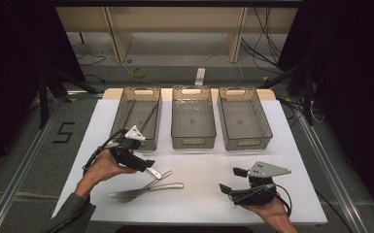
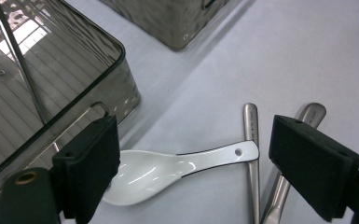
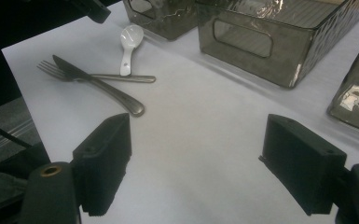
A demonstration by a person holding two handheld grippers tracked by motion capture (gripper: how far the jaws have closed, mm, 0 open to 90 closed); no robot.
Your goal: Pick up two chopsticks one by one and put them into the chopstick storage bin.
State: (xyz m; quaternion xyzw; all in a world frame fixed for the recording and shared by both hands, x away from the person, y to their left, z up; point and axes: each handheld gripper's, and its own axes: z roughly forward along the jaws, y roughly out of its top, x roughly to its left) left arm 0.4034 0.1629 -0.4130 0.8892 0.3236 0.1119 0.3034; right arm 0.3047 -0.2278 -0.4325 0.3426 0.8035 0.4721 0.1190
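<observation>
A white ceramic spoon lies on the white table, its bowl near the left bin's front corner. My left gripper hovers over it, open, with the spoon between the two jaws and neither pad touching it. In the high view the left gripper is just above the spoon. A steel fork and knife lie crossed beside it; their handles reach under the spoon's handle end. My right gripper rests open and empty at the front right. From it I see the spoon, fork and knife.
Three smoky clear bins stand in a row at the back: left, middle, right. Thin dark sticks lie in the left bin. Its front wall is close to my left jaw. Table front edge is near both hands.
</observation>
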